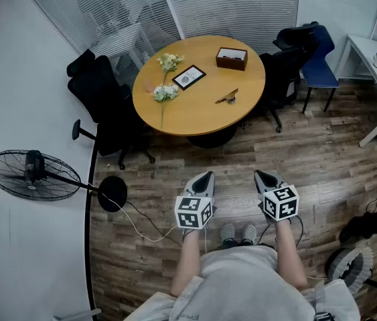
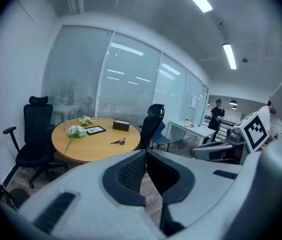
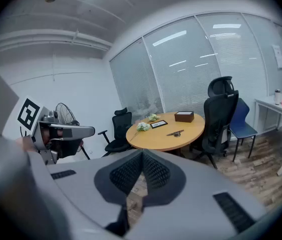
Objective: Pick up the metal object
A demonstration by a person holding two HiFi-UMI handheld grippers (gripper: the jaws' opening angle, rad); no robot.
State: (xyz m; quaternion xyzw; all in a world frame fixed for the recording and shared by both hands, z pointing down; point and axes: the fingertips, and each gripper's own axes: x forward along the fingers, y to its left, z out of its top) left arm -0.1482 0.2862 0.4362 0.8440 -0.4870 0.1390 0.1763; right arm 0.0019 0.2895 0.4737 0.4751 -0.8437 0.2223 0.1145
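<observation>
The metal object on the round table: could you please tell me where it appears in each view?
Head view: metal object above centre, on the table's right half.
Left gripper view: metal object just left of centre, mid-height.
Right gripper view: metal object just right of centre, mid-height.
Shared landmark: the brown box beyond it.

Round wooden table point(image 1: 195, 109), ahead of the left gripper point(image 1: 207, 174); black office chairs point(image 1: 101, 92) flanking it; wood-plank floor point(image 1: 309, 159); glass walls point(image 1: 242, 5) with blinds, beyond; standing fan point(image 1: 31, 174), to the gripper's left.

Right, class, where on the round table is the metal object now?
In the head view the metal object lies on the right side of the round table, between the brown box and the near edge.
</observation>
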